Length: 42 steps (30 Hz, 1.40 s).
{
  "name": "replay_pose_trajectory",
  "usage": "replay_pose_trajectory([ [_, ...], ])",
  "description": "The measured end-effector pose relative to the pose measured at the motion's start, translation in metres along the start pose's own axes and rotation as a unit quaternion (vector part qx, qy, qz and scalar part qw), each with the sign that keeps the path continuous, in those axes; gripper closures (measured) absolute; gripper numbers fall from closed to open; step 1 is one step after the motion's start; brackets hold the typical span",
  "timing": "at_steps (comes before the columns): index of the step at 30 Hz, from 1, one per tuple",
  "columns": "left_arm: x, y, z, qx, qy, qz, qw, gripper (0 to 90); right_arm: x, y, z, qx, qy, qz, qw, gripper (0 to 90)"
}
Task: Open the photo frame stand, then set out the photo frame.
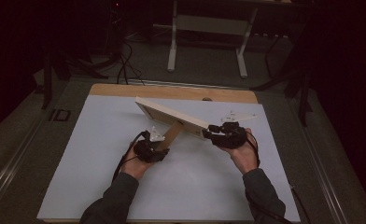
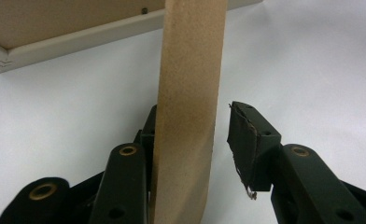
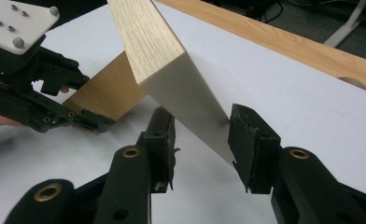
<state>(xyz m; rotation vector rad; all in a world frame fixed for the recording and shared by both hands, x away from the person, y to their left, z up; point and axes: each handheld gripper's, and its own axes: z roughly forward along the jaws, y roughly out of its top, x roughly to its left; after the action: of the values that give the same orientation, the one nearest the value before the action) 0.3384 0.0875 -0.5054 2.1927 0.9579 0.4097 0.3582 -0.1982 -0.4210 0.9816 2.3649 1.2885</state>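
Two tools meet a tilted picture frame (image 1: 172,116) over the bench (image 1: 102,186): left tool (image 1: 158,150) at its brown stand, right tool (image 1: 208,132) at its corner

Left gripper view: stand (image 2: 188,116) between parted jaws, touching one pad

Right gripper view: frame edge (image 3: 190,102) between jaws, against one pad; grip unclear

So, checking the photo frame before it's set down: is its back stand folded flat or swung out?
Swung out: the brown stand angles away from the frame toward the left tool.

text: you can read none | labels and brands: none readable on the pale wooden picture frame (image 1: 172,114) | numbers and signs: none readable on its brown cardboard stand strip (image 2: 188,102) or on the white table sheet (image 1: 181,186)
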Motion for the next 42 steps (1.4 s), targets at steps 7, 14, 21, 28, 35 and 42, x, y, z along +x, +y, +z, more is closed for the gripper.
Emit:
replay_pose_trajectory([
  [7,0.002,-0.002,-0.005,-0.014,-0.002,-0.007,0.9999,56.3,-0.003,-0.003,0.0,0.006,-0.006,0.004,1.0,57.2],
  [14,0.002,-0.002,-0.013,-0.028,0.001,-0.003,0.9996,53.9,-0.005,-0.006,0.0,0.008,-0.002,0.008,0.9999,53.5],
  [21,0.009,-0.003,-0.024,-0.047,-0.005,-0.02,0.9987,52.9,-0.006,-0.009,0.004,0.015,0.0,0.008,0.9999,53.1],
  [28,0.014,-0.005,-0.036,-0.076,0.009,-0.022,0.9968,53.1,-0.009,-0.013,0.002,0.017,-0.004,0.009,0.9998,52.8],
  [35,0.022,-0.006,-0.045,-0.089,0.007,-0.033,0.9955,53.1,-0.015,-0.02,0.0,0.026,-0.013,0.013,0.9995,52.8],
  [42,0.031,-0.004,-0.053,-0.103,0.004,-0.063,0.9926,59.8,-0.023,-0.024,-0.003,0.027,-0.022,0.024,0.9991,59.9],
])
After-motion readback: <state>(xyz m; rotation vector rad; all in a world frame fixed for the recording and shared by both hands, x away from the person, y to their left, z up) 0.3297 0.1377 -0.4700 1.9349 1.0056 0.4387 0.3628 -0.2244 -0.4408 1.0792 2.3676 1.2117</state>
